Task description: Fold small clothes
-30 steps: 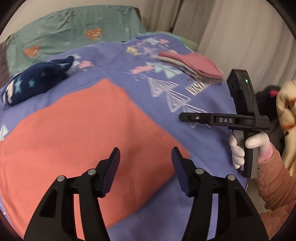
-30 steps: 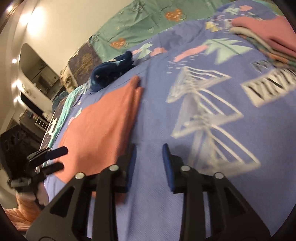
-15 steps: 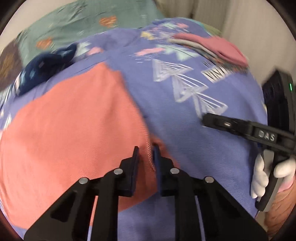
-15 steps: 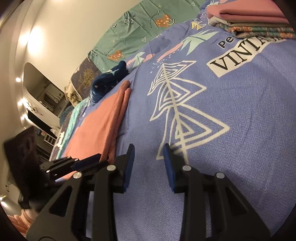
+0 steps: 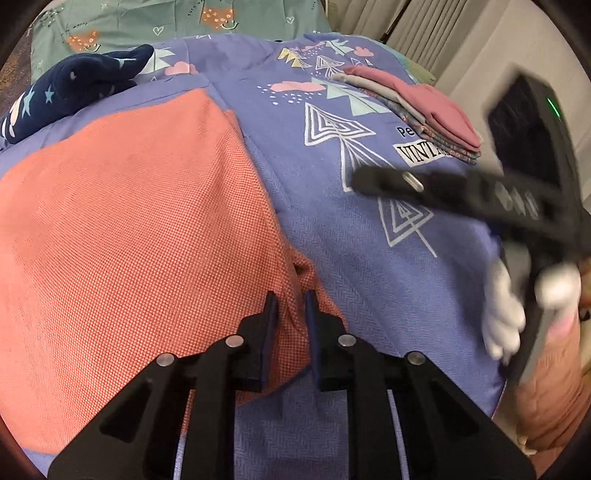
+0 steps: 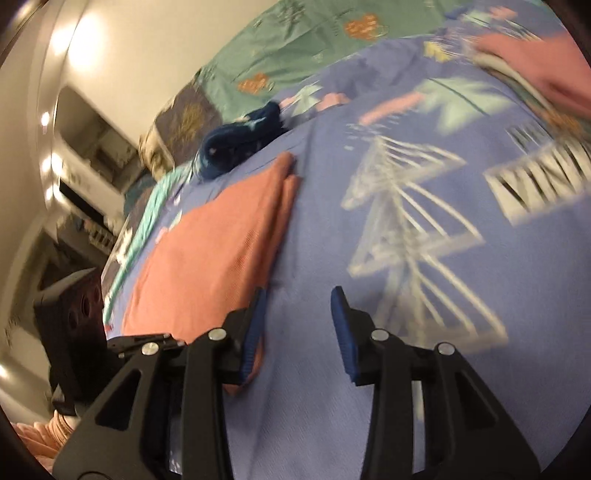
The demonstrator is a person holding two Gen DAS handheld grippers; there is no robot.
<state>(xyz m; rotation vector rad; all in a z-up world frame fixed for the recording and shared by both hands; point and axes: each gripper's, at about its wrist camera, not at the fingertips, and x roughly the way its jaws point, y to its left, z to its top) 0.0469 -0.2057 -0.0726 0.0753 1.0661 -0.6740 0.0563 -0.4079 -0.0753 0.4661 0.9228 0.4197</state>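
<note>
A salmon-orange cloth (image 5: 140, 221) lies flat on the blue patterned bedspread (image 5: 369, 258). My left gripper (image 5: 290, 306) is shut on the cloth's near right corner, and a pinch of fabric shows between its pads. In the right wrist view the same cloth (image 6: 221, 251) lies to the left. My right gripper (image 6: 299, 306) hovers just past its right edge, over bare bedspread (image 6: 369, 387). Its jaws are opening and nothing is between them. The left wrist view shows the right gripper (image 5: 364, 181) blurred at the right, held by a white-gloved hand (image 5: 506, 314).
A stack of folded clothes (image 5: 417, 107) topped by a pink piece sits at the far right of the bed. A crumpled navy garment with stars (image 5: 74, 88) lies at the far left, before a green pillow (image 5: 147, 26). Curtains (image 5: 424, 29) hang behind.
My left gripper sank onto the orange cloth and closed from wide open onto its near right corner. The right gripper swung about beside the cloth's edge and its jaws widened.
</note>
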